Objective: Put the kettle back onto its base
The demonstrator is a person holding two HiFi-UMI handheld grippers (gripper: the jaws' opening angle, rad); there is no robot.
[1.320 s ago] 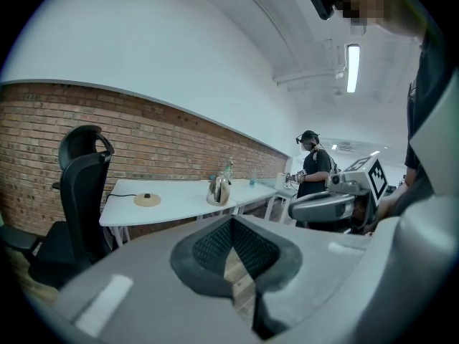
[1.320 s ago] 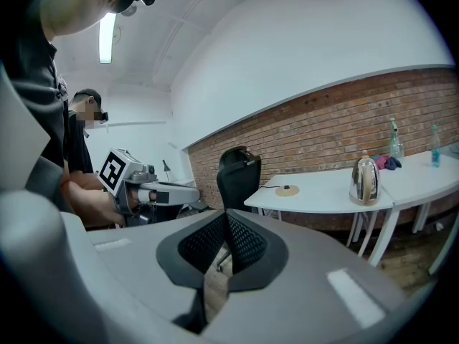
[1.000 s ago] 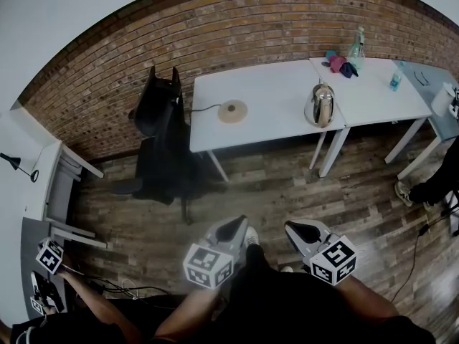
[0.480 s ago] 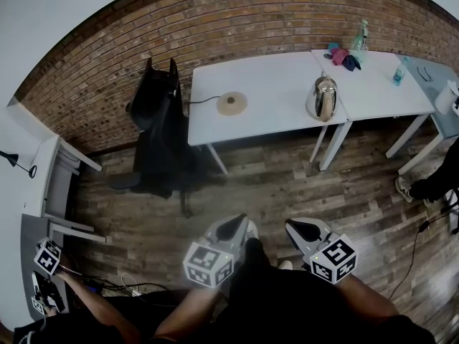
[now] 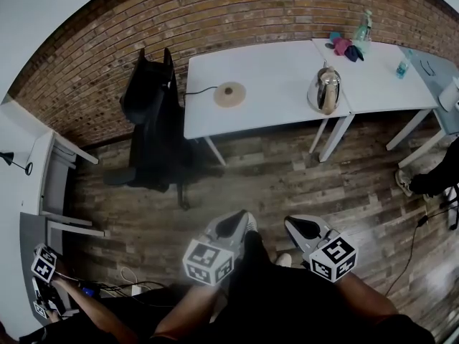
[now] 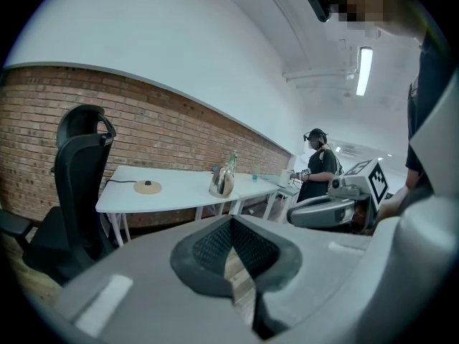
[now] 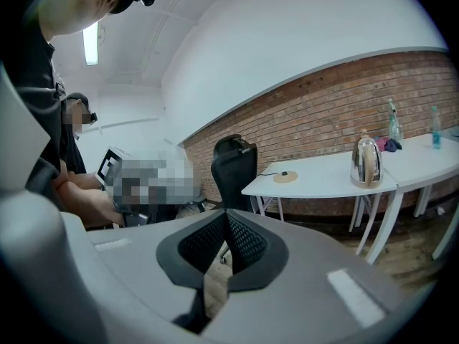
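A shiny steel kettle (image 5: pixel 326 92) with a tan handle stands near the right end of a white table (image 5: pixel 265 110), far across the floor from me. Its round tan base (image 5: pixel 229 93), with a black cord, lies on the same table well to the kettle's left. The kettle (image 6: pixel 222 181) and base (image 6: pixel 148 186) also show in the left gripper view, and the kettle (image 7: pixel 366 162) and base (image 7: pixel 285 177) in the right gripper view. My left gripper (image 5: pixel 228 228) (image 6: pixel 231 224) and right gripper (image 5: pixel 305 229) (image 7: pixel 226 217) are held low by my body, both shut and holding nothing.
A black office chair (image 5: pixel 154 120) stands left of the table. A second white table (image 5: pixel 380 84) adjoins on the right, with bottles and a pink cloth. Another person's gripper (image 5: pixel 43 267) shows at lower left. A person (image 6: pixel 315 170) stands beyond the tables. Wood floor lies between.
The head view has shifted a little: the table, kettle and chair sit slightly higher and further left. Both grippers keep the same pose in front of me.
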